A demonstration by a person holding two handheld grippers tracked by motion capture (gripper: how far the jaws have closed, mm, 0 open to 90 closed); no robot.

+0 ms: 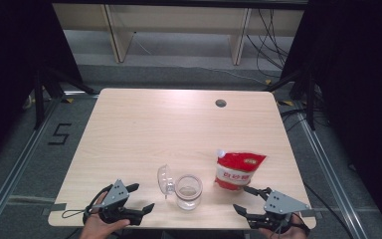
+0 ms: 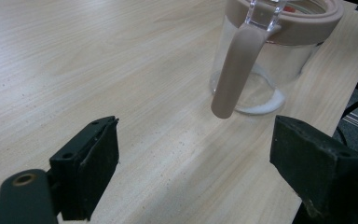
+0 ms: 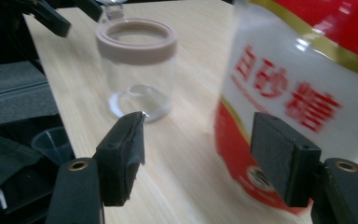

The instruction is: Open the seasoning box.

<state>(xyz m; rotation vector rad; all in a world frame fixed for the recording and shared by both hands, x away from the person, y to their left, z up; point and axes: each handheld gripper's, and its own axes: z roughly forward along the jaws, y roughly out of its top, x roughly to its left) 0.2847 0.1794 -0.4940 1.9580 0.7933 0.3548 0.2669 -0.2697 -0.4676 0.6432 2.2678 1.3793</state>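
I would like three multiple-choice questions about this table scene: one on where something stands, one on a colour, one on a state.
1. Where does the red and white bag stand relative to the clear jar?
A. to its left
B. to its right
C. on top of it

2. What colour is the ring around the jar's mouth?
A. green
B. black
C. pale brownish pink

3. How is the jar's lid?
A. flipped open
B. closed
C. lying apart on the table

Answers:
1. B, since in the high view the bag is right of the jar, nearer the right gripper.
2. C, as the right gripper view shows that colour on the ring.
3. A, because the clear domed lid stands up at the jar's left side and the mouth is uncovered.
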